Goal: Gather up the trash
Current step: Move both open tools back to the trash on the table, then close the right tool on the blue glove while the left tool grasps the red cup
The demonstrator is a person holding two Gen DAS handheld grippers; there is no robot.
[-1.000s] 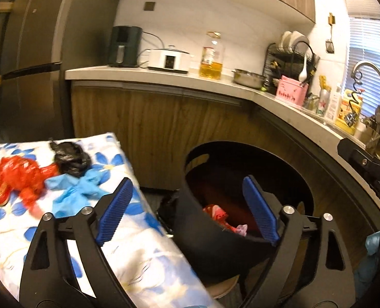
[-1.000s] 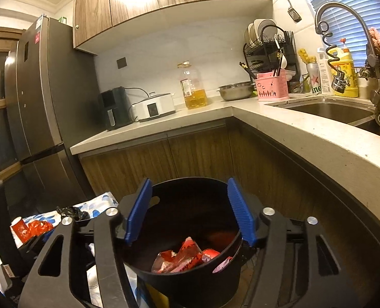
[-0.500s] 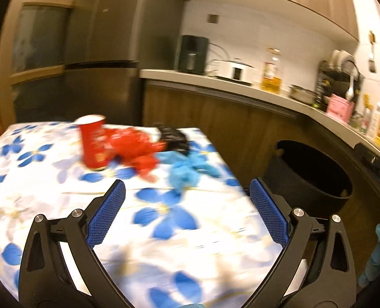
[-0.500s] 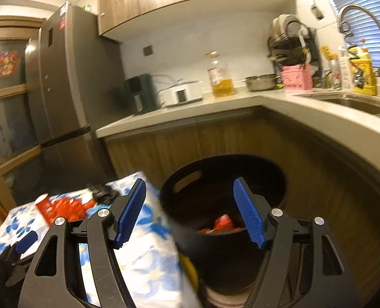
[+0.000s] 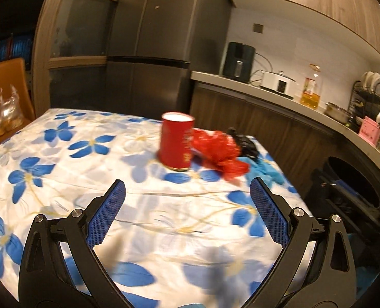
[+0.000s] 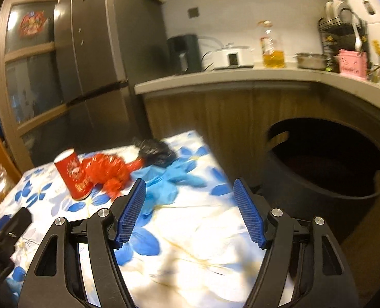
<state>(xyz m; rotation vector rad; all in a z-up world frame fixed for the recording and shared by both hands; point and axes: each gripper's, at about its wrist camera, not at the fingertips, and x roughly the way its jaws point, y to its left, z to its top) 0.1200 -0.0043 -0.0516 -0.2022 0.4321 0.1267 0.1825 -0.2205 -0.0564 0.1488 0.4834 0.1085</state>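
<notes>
Trash lies on the flowered tablecloth (image 5: 61,159): an upright red paper cup (image 5: 176,143), a crumpled red wrapper (image 5: 216,151), a black crumpled bag (image 5: 242,141) and a blue glove (image 5: 267,172). My left gripper (image 5: 187,215) is open and empty above the table, short of the cup. In the right wrist view I see the cup (image 6: 73,177), red wrapper (image 6: 107,172), black bag (image 6: 155,151) and blue glove (image 6: 164,182). My right gripper (image 6: 190,211) is open and empty, just short of the glove. The black trash bin (image 6: 326,169) stands right of the table.
A dark fridge (image 5: 148,43) stands behind the table. The counter (image 5: 267,95) holds an air fryer, a cooker, an oil bottle and a dish rack. An orange chair (image 5: 5,97) with a plastic bag stands at the left. The bin also shows in the left wrist view (image 5: 354,179).
Both grippers have swung left from the bin toward the table. The trash pile now sits ahead of both. Both stay open and empty.
</notes>
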